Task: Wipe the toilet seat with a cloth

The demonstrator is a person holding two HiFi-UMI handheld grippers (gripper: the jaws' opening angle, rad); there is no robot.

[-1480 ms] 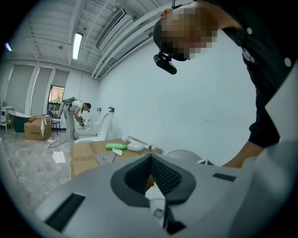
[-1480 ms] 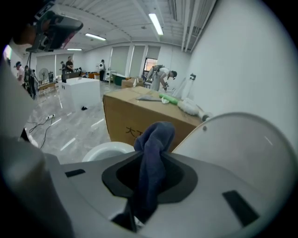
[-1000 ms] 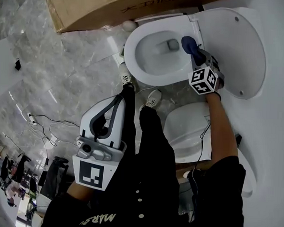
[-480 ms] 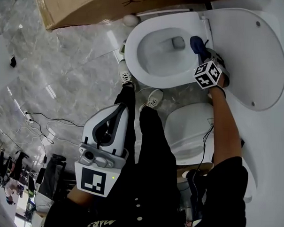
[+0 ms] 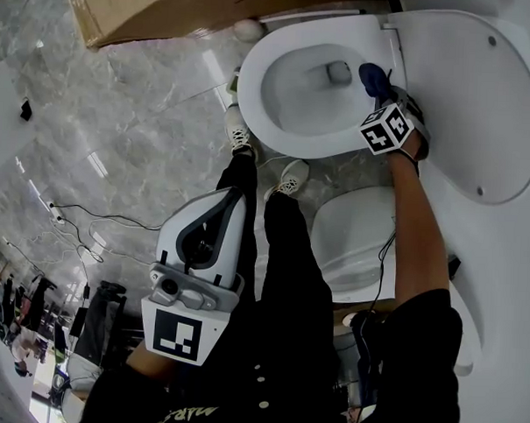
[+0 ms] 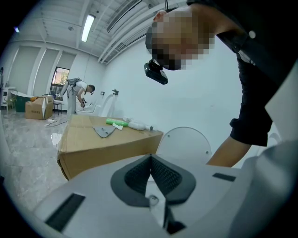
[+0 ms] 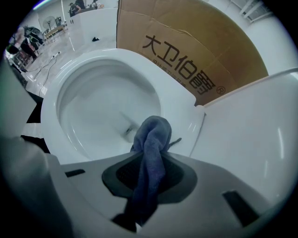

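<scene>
Right gripper (image 7: 149,173) is clenched on a blue cloth (image 7: 152,137). The cloth runs up between the pads and bunches into a rounded wad past the tips. The wad sits at the far right of the toilet seat (image 5: 252,105), on the rim's inner edge just beside the hinge and the raised lid (image 5: 480,102). I cannot tell whether it presses on the seat or only brushes it. Left gripper (image 6: 150,173) is held low by the person's leg, well apart from the toilet, with its jaws together and nothing between them. A cardboard box (image 5: 168,14) stands on the floor on the far side of the bowl. Judgement: the wipe is under way at the hinge end, and most of the rim looks left to do. Risks: the cloth is a narrow wad, so each pass would cover only a thin strip; dragging it round the curve could pull it loose from the pads and drop it into the bowl. With the angle too flat, hard plastic rather than cloth would rub the seat. Swinging right could knock the lid.
</scene>
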